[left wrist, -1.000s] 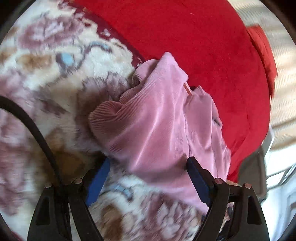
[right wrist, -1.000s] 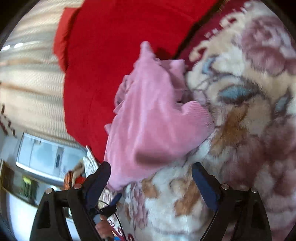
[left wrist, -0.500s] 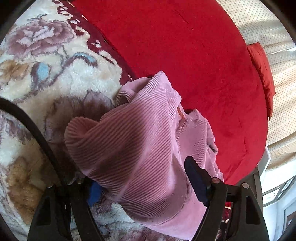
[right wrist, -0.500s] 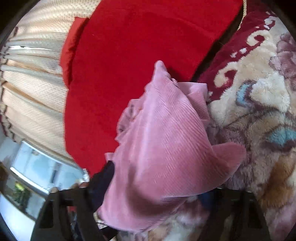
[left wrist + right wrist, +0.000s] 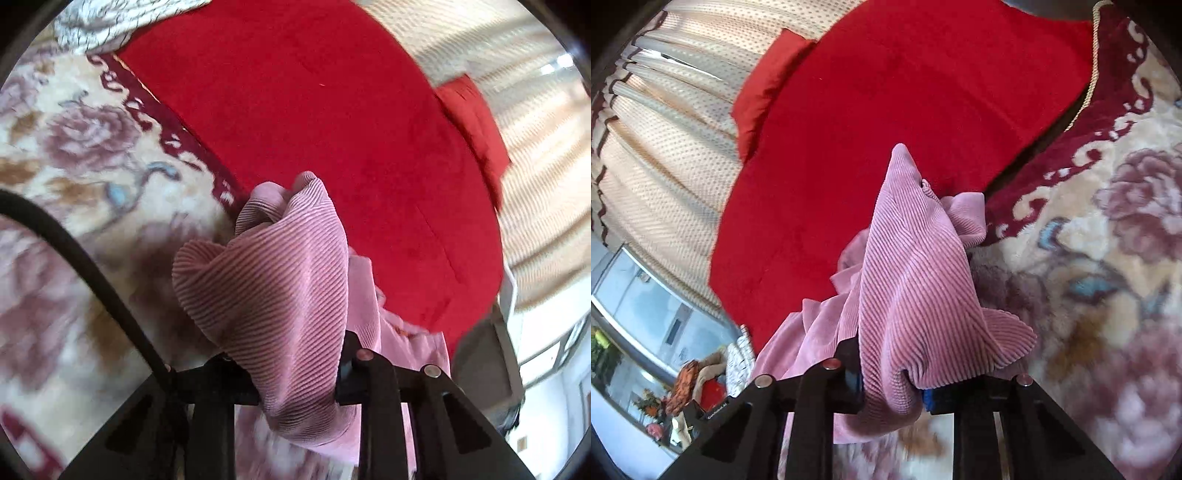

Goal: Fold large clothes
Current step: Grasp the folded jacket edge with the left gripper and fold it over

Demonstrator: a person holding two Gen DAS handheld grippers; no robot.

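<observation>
A pink ribbed corduroy garment (image 5: 280, 288) lies bunched where the floral blanket meets the red cover; it also shows in the right wrist view (image 5: 916, 295). My left gripper (image 5: 295, 373) is shut on a fold of the garment, which drapes over the jaws and hides the fingertips. My right gripper (image 5: 890, 384) is shut on another fold of the same garment, with a bit of blue pad showing beside the cloth. The cloth is lifted and stretched up towards each camera.
A plush floral blanket (image 5: 74, 177) with a maroon border covers one side, a red cover (image 5: 332, 129) the other. A red pillow (image 5: 768, 66) and cream dotted curtains (image 5: 665, 147) stand behind. A black cable (image 5: 74, 258) crosses the left wrist view.
Both grippers were open around the garment a second ago. They moved in onto it and closed on folds of it, and the cloth now rises with them.
</observation>
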